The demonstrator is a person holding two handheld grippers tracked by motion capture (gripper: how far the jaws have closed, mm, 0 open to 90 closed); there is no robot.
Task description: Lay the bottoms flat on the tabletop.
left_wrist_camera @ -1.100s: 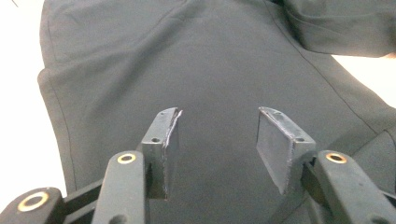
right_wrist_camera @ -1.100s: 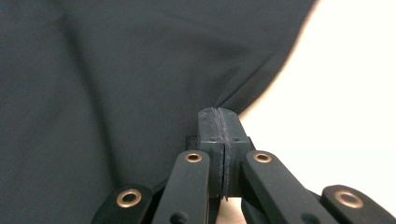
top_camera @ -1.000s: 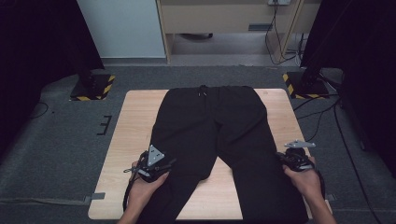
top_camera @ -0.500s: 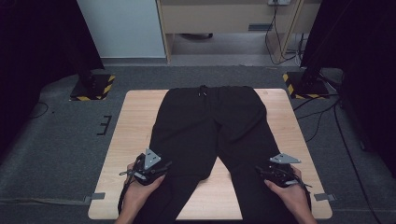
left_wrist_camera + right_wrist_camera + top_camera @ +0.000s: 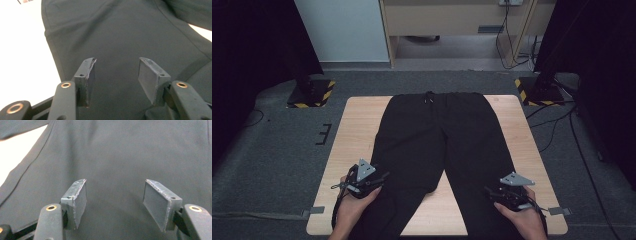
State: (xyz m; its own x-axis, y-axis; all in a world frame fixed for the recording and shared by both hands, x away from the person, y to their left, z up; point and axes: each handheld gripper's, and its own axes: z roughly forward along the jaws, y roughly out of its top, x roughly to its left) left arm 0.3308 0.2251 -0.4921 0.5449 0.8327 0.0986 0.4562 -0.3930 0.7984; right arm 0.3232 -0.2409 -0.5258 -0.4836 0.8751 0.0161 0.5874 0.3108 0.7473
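Both grippers poised over the trouser legs, ready to grasp.

The left gripper (image 5: 384,176) and right gripper (image 5: 486,190) each hover with jaws apart over a leg of the black trousers (image 5: 437,140), nothing pinched; the right one's jaws have just been opening. The trousers lie flat on the wooden table (image 5: 352,130), waistband at its far edge. Next, I judge, each must dip and pinch cloth near the hems.

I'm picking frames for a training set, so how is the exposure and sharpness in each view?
High view: dim, dark at the sides, black trousers show little fold detail. Left gripper view: table blown out to white, left gripper pads sharp. Right gripper view: even light, fabric weave visible, right gripper jaws slightly soft at the bottom.
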